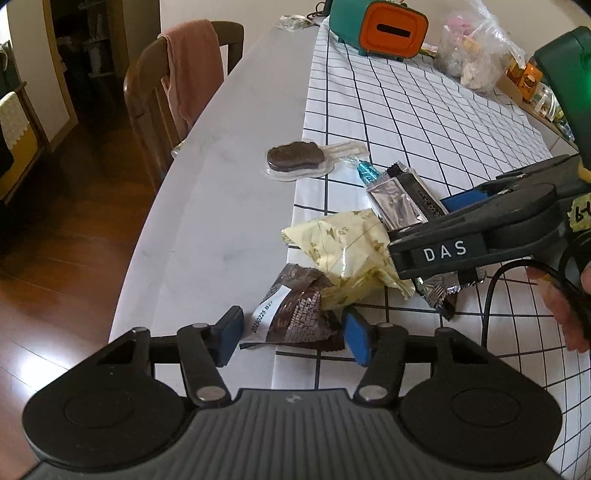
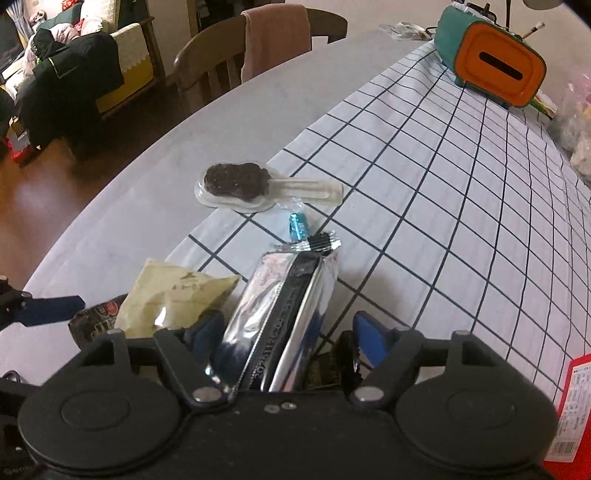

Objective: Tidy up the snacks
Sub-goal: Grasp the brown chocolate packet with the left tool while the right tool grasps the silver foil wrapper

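Note:
A heap of snacks lies at the edge of the checked cloth (image 1: 424, 110). The brown packet (image 1: 295, 314) rests flat between the blue pads of my left gripper (image 1: 293, 338), which stand at its two edges without squeezing it. The pale yellow packet (image 1: 347, 251) lies just behind it. My right gripper (image 2: 288, 338) straddles the silver packet (image 2: 284, 295), with a gap at its right pad. From the left wrist view the right gripper (image 1: 424, 225) comes in from the right over the silver packet (image 1: 395, 199). The yellow packet (image 2: 173, 295) lies to its left.
A chocolate cookie on a stick in clear wrap (image 1: 295, 158) and a blue candy (image 1: 367, 173) lie farther back. A teal and orange box (image 1: 391, 29) and a plastic bag (image 1: 472, 55) stand at the far end. A chair (image 1: 177, 85) stands left. A red package (image 2: 576, 406) lies at the right.

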Tool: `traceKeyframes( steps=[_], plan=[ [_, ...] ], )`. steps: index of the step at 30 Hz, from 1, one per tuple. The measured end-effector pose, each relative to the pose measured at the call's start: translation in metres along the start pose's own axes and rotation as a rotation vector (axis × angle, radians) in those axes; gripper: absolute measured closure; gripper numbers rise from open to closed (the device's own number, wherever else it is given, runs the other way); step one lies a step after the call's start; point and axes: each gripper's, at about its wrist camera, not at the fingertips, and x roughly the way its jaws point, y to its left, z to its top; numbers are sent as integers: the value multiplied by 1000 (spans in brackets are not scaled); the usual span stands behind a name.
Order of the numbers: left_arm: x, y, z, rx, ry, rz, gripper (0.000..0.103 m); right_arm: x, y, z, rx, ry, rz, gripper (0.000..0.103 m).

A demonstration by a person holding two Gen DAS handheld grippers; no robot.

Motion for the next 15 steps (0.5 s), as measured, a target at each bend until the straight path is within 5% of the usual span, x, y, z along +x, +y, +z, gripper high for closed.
traceKeyframes(
  steps=[4,15],
  plan=[
    [-1,1,-1,-2,-8,1,56,-2,1,0,-9,-8,9,47],
    [-7,4,-2,-15,-26,6,70,-19,-6,-4,9,-43,36,63]
  ],
)
